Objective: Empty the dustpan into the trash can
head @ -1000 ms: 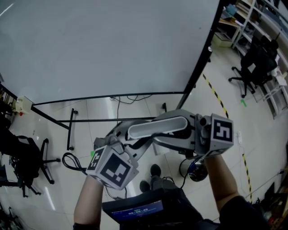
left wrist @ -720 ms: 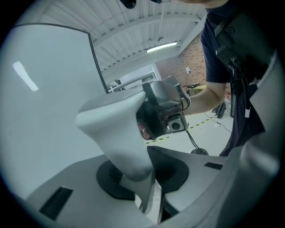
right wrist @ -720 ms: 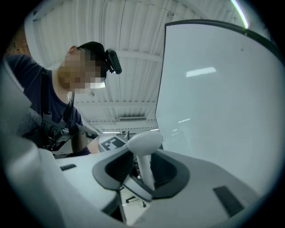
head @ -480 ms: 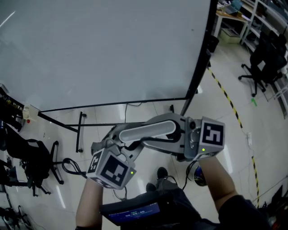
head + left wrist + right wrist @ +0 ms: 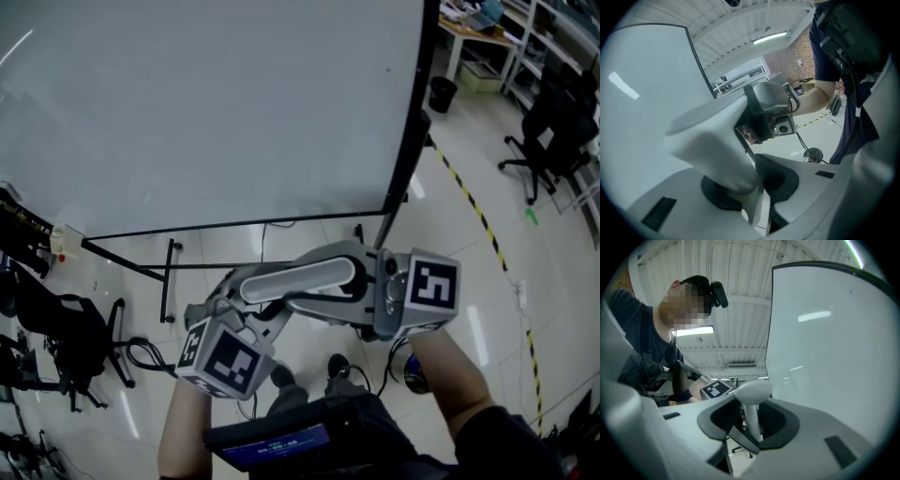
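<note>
Whiteboard (image 5: 206, 112) blocks ahead; open floor (image 5: 553, 272) right.

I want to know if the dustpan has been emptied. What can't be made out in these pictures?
- Dustpan, its inside: head view shows only its grey top; both gripper views catch just the part at the jaws.
- Small black bin: head view, far off and too small to see into.
- Round shiny thing by the feet: head view, partly hidden behind the right arm.
</note>
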Demonstrator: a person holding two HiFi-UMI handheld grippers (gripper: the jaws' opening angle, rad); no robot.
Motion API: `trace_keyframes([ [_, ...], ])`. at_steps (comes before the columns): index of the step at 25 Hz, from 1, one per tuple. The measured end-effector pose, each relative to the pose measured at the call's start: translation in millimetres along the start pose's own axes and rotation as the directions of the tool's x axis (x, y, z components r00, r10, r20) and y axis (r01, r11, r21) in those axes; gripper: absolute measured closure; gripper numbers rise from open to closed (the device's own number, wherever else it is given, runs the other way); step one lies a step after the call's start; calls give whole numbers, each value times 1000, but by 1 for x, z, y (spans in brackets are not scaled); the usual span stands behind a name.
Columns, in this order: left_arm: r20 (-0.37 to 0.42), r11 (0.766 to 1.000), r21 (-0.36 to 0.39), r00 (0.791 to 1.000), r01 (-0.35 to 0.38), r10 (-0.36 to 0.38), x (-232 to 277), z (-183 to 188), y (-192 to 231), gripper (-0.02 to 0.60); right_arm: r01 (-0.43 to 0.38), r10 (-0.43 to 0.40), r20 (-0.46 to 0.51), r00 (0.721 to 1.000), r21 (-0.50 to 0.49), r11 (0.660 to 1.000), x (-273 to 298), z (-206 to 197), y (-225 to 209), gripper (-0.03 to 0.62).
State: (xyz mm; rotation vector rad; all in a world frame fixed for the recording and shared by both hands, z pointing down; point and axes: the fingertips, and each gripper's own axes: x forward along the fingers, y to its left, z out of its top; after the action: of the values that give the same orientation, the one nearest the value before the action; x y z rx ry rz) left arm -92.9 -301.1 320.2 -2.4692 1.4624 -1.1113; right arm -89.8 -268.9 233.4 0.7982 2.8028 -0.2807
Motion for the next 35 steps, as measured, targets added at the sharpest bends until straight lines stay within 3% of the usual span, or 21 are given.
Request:
trace_keyframes([
  [12, 14, 999, 41, 1000, -29, 28, -14, -7, 7, 480, 31, -36, -69, 997, -74, 997, 18, -1, 5, 453],
  [23, 112, 996, 71, 992, 47, -54, -34, -37, 23, 479, 128, -140, -145, 979, -89, 988, 63, -21, -6, 453],
  [35, 204, 981, 134, 965, 140, -166, -41, -99, 32, 479, 315, -330, -306, 893, -96, 944, 107, -75, -25, 453],
])
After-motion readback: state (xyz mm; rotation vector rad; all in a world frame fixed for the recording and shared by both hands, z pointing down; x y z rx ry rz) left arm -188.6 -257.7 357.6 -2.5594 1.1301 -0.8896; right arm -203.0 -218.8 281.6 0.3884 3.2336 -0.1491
